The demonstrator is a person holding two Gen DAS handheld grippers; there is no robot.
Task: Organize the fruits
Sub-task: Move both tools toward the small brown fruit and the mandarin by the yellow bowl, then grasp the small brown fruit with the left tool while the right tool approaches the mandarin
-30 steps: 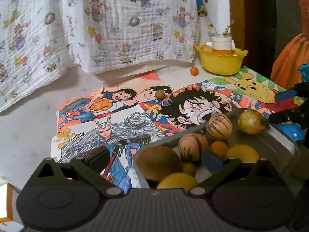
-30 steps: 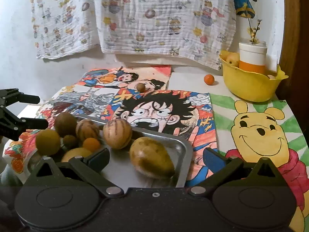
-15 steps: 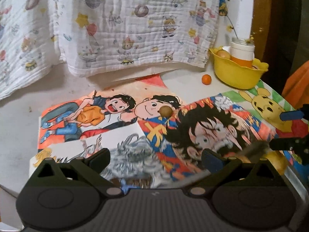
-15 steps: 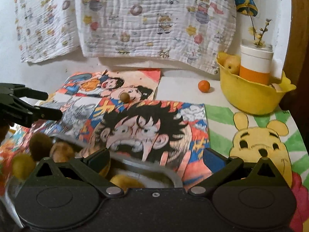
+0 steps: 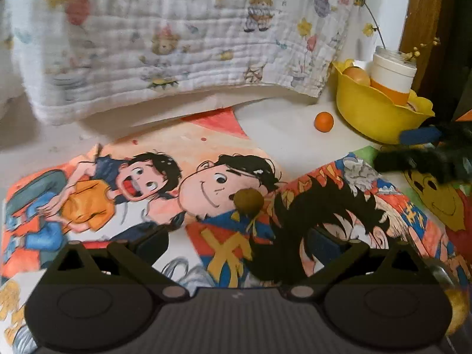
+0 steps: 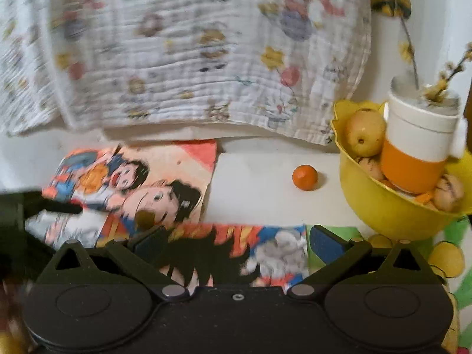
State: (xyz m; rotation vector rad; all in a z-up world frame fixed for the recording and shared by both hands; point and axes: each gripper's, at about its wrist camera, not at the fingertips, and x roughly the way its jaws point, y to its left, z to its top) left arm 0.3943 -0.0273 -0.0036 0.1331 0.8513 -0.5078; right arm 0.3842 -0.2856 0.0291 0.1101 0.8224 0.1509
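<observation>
Evidently both grippers are reaching for loose fruit: the left gripper [image 5: 236, 237], fingers apart and empty, faces the brown fruit [image 5: 247, 201] at frame centre; the right gripper [image 6: 234, 237], likewise spread, faces the small orange [image 6: 305, 177] at centre right. Straddle each squarely, since round fruit rolls. The yellow bowl [image 6: 383, 212] crowds the right; bare surface [image 6: 253, 188] lies left of the orange.

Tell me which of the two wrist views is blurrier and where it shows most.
Right wrist view is blurrier: the hanging cloth and cartoon drawings smear sideways, while the small orange fruit stays fairly crisp. Left wrist view: mostly sharp, soft only at the fisheye edges.
</observation>
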